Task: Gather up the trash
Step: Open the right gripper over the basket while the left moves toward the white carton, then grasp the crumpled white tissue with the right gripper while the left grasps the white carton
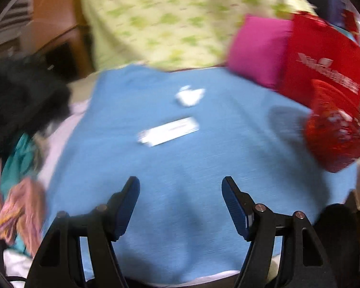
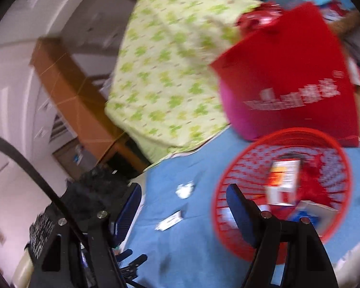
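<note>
Both jaws of the left gripper (image 1: pixel 180 201) stand wide and empty over the blue cloth (image 1: pixel 204 168); the right gripper (image 2: pixel 183 207) is likewise wide and empty. Just beyond lies a white paper strip (image 1: pixel 168 131), with a crumpled tissue (image 1: pixel 189 96) farther off. At right sits the red basket (image 2: pixel 228 180), already holding packets. Judging by this, collection is midway; next, lower onto the strip and close.

One red basket (image 2: pixel 333 148), two white scraps (image 1: pixel 190 96) (image 1: pixel 168 132), two claws (image 1: pixel 181 189) (image 2: pixel 184 199).

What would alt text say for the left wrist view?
Open left gripper, holding nothing, hangs over a blue cloth bearing a crumpled white paper scrap and a flat white paper strip. A red mesh plastic basket sits at right.
</note>
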Demonstrator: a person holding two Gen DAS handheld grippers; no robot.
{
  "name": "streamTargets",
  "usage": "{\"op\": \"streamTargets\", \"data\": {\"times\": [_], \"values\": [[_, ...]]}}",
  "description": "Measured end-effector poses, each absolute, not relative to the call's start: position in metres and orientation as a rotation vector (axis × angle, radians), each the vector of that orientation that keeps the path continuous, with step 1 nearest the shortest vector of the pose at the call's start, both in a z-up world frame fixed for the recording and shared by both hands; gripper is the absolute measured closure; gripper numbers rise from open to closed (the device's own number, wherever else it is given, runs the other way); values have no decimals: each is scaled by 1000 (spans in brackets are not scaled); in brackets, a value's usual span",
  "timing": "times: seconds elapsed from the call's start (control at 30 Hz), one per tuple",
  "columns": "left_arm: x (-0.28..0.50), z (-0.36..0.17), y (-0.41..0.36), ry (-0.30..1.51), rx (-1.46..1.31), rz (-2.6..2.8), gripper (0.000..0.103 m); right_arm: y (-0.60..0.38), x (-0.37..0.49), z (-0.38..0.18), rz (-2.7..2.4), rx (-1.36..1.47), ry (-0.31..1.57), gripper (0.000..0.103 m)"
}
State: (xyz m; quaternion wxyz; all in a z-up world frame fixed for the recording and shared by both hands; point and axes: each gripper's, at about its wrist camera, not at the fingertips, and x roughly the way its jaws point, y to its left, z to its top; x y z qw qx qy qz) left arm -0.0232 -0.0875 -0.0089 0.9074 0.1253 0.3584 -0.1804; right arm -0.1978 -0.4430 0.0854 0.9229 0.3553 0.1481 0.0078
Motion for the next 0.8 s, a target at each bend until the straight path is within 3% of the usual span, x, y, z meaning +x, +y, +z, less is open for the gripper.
{"op": "streamTargets", "data": {"times": [0.33, 0.8], "values": [[17, -45, -44, 788, 174, -271, 32, -356, -68, 62, 160, 630, 548, 25], [105, -43, -32, 756, 257, -362, 32, -358, 194, -72, 114, 861, 886, 25]]}}
